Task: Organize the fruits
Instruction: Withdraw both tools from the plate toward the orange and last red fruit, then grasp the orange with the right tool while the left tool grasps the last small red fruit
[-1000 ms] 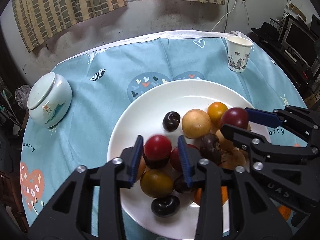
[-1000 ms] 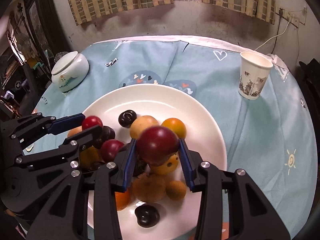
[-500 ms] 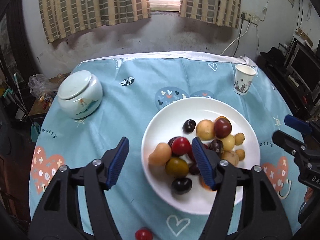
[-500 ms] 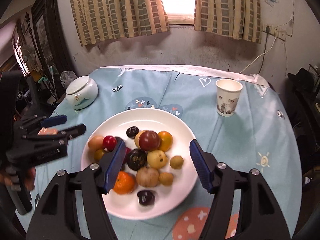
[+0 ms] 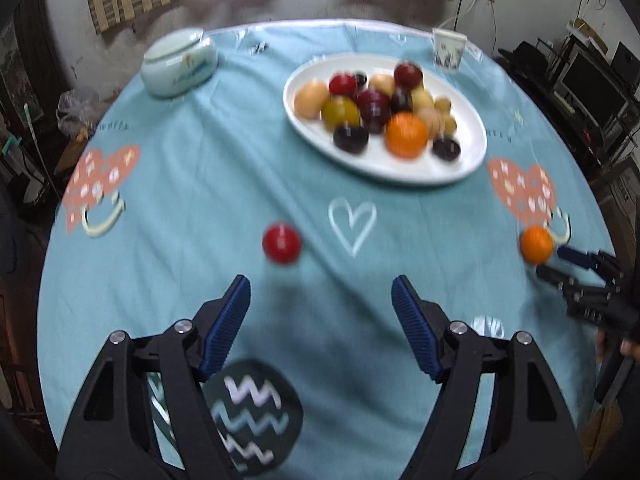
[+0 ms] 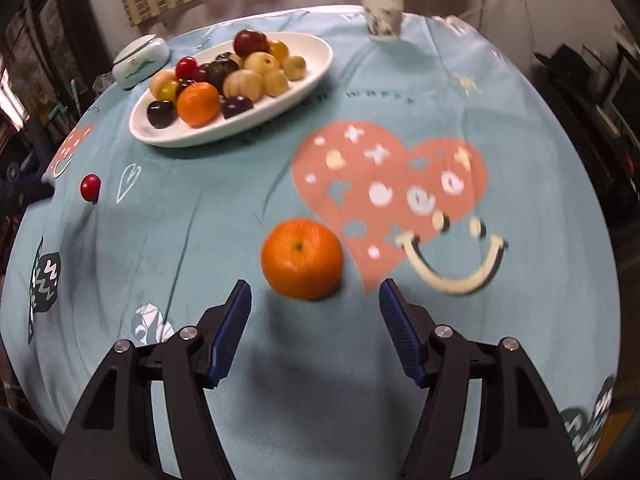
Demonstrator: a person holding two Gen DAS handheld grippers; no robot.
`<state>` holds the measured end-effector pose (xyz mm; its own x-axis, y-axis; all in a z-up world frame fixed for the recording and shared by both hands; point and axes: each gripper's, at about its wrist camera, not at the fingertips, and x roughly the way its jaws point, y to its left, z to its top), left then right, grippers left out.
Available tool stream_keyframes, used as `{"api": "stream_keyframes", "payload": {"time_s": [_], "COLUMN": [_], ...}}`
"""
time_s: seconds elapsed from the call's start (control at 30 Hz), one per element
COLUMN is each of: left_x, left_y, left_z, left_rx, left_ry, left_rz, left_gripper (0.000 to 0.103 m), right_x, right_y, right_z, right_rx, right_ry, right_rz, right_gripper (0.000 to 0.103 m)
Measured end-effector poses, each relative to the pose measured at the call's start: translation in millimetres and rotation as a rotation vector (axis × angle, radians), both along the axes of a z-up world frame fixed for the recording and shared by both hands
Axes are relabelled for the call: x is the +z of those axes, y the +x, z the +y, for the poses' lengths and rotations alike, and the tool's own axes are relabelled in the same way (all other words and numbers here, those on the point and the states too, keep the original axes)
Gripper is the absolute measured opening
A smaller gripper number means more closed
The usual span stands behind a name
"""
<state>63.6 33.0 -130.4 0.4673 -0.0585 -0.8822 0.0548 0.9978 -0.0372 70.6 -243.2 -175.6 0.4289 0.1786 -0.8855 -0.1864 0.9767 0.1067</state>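
Observation:
A white plate point(image 5: 400, 174) piled with several red, yellow, dark and orange fruits sits at the far side of the blue tablecloth. A small red fruit point(image 5: 281, 243) lies loose on the cloth just ahead of my left gripper point(image 5: 320, 284). Its jaws are opening and nothing is between them. An orange point(image 6: 302, 258) lies on the cloth directly in front of my right gripper point(image 6: 314, 286), a little left of centre. That gripper is open and apart from the orange. The left wrist view shows the right gripper point(image 5: 554, 261) beside the same orange point(image 5: 537, 244).
A paper cup point(image 5: 448, 50) stands behind the plate at the far right. A pale lidded jar point(image 5: 178, 64) sits at the far left. The round table's edge curves close on both sides, with dark furniture beyond. Bare cloth lies between the plate and both grippers.
Both grippers let go of their dark-red fruits on the plate, opened, and drew back toward the table's near side. The loose red fruit and the orange now lie in front of them.

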Motion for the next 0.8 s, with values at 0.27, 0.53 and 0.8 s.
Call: {"api": "stream_keyframes", "payload": {"time_s": [0.27,0.53,0.8], "left_x": [-12.7,-15.4,-19.9], "left_y": [-28.6,-17.2,34.6], "left_z": [17.1,40.1,41.6], "left_rx": [0.068,0.15,0.132], "left_ry": [-0.006,-0.006,-0.013], "left_rz": [0.045,0.053,0.037], "left_gripper": [0.075,0.076,0.077], "right_x": [1.9,-2.2,-4.1], "right_y": [2.8,7.2,10.8], "right_z": [5.5,4.9,6.7], "right_rx": [-0.005,-0.003,0.001], "right_ry": [0.0,-0.004,0.007], "right_rz": [-0.015,0.001,0.014], "right_gripper": [0.066,0.066,0.066]}}
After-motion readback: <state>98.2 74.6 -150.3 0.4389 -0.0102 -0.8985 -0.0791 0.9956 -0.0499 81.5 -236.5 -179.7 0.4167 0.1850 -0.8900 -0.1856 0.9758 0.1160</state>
